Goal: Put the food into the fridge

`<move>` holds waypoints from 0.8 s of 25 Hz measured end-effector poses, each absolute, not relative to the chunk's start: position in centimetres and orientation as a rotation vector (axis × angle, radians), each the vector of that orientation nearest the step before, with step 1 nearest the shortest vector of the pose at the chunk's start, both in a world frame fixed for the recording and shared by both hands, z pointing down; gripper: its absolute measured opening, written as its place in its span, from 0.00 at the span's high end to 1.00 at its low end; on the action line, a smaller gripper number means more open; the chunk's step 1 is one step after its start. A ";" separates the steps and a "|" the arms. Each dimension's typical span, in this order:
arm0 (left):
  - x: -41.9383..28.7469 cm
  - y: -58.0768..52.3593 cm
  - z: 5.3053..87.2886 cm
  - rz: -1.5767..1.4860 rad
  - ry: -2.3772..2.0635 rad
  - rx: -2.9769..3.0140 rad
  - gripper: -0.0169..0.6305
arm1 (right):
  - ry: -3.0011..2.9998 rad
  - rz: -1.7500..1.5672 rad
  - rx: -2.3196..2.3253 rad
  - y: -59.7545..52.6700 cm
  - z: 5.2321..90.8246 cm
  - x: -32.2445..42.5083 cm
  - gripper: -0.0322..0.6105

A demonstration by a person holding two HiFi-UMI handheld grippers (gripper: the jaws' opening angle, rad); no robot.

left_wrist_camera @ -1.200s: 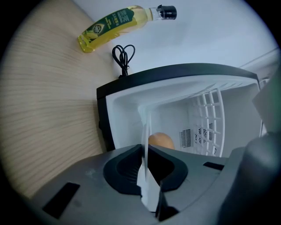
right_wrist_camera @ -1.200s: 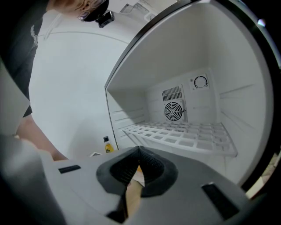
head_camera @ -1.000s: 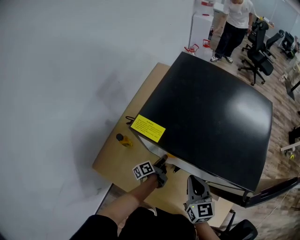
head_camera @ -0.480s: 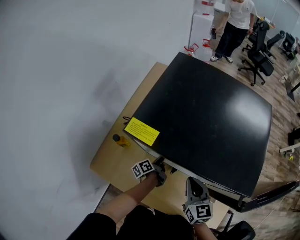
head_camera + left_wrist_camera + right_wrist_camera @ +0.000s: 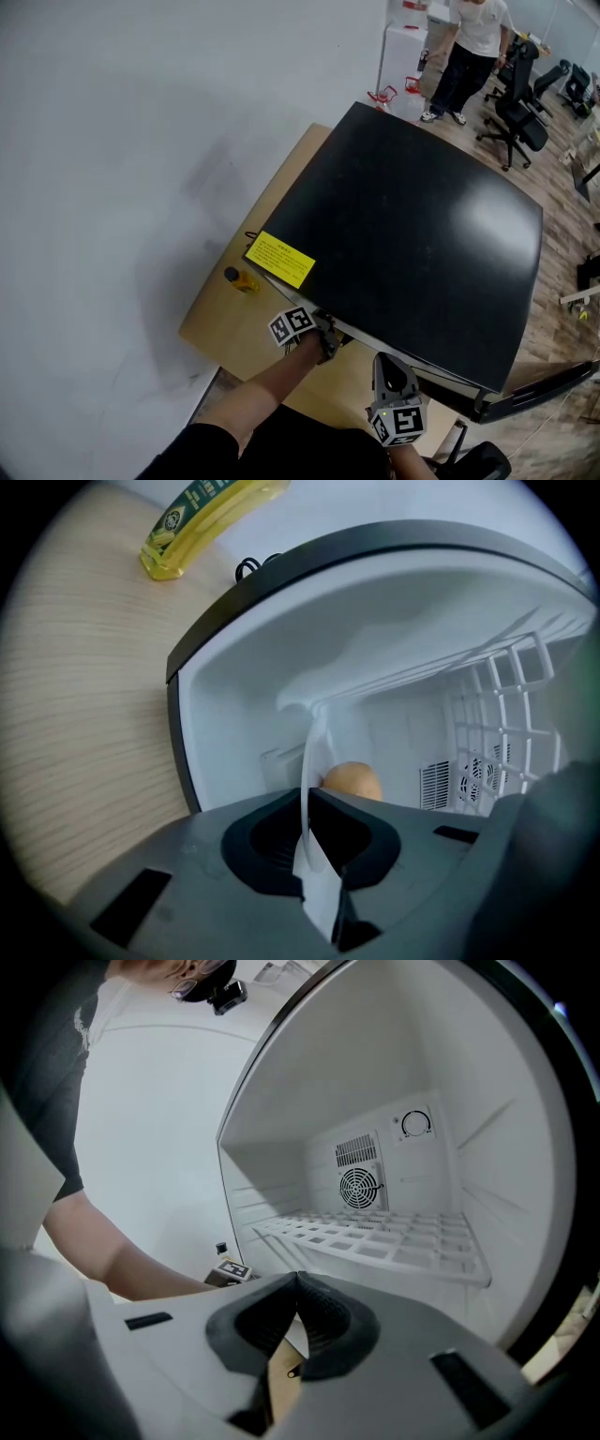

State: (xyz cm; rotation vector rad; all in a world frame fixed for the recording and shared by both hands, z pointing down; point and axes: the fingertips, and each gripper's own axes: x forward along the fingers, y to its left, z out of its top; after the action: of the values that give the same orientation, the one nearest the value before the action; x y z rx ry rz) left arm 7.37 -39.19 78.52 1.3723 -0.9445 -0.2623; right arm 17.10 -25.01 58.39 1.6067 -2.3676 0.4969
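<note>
The black-topped fridge point(image 5: 422, 234) stands open on the wooden table point(image 5: 225, 323). My left gripper point(image 5: 307, 794) is shut on a thin whitish plastic bag point(image 5: 317, 752) at the fridge mouth. A round orange-brown piece of food point(image 5: 352, 780) shows just beyond the jaws, against the white inner wall. In the head view the left gripper point(image 5: 319, 339) is tucked under the fridge's front edge. My right gripper point(image 5: 298, 1279) is shut with nothing in it and faces the white wire shelf point(image 5: 375, 1237). It hangs a little before the opening point(image 5: 394, 394).
A yellow bottle point(image 5: 242, 279) lies on the table left of the fridge, also in the left gripper view point(image 5: 202, 517). The open fridge door point(image 5: 544, 380) juts out at lower right. Office chairs point(image 5: 516, 112) and a person point(image 5: 469, 47) stand far behind.
The left gripper has crept slightly forward, deeper under the fridge's front edge. The right gripper has stayed nearly where it was.
</note>
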 end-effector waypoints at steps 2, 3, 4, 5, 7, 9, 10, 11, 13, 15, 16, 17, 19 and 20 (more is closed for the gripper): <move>7.4 -39.2 78.7 -0.239 -0.959 1.358 0.93 | -2.364 0.496 1.615 -24.8 58.2 17.1 0.86; 7.5 -39.2 78.7 -0.223 -0.964 1.351 0.93 | -2.361 0.493 1.621 -24.8 58.1 17.2 0.86; 7.6 -39.3 78.8 -0.206 -0.967 1.343 0.93 | -2.358 0.488 1.629 -24.7 57.9 17.3 0.86; 7.6 -39.3 78.9 -0.191 -0.967 1.333 0.93 | -2.356 0.484 1.638 -24.7 57.8 17.5 0.86; 7.7 -39.3 79.0 -0.175 -0.967 1.312 0.93 | -2.350 0.480 1.650 -24.7 57.6 17.7 0.86; 7.8 -39.3 79.0 -0.166 -0.970 1.299 0.93 | -2.347 0.474 1.655 -24.6 57.6 17.9 0.86; 7.8 -39.3 79.1 -0.163 -0.973 1.291 0.93 | -2.346 0.469 1.657 -24.6 57.5 17.9 0.86; 7.8 -39.3 79.1 -0.159 -0.977 1.280 0.93 | -2.345 0.463 1.660 -24.6 57.5 18.0 0.86; 7.8 -39.4 79.2 -0.145 -0.983 1.263 0.93 | -2.340 0.457 1.676 -24.6 57.3 18.2 0.86; 7.8 -39.5 79.1 -0.115 -0.998 1.272 0.93 | -2.324 0.452 1.706 -24.6 57.0 18.7 0.86; 7.8 -39.5 79.0 -0.095 -1.008 1.286 0.93 | -2.315 0.448 1.722 -24.6 56.8 19.0 0.86; 7.9 -39.6 78.8 -0.075 -1.018 1.306 0.92 | -2.305 0.442 1.737 -24.6 56.6 19.3 0.86; 8.1 -39.9 78.3 -0.028 -1.038 1.360 0.83 | -2.288 0.435 1.761 -24.6 56.5 19.9 0.86; 8.1 -40.0 78.3 0.008 -1.055 1.390 0.77 | -2.280 0.433 1.770 -24.5 56.6 20.2 0.86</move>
State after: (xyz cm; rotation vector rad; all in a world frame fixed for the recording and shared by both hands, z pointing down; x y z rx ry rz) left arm 8.14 -40.00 78.27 1.3903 -1.0546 0.0082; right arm 20.17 -24.50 56.55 1.7704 -2.2797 0.4332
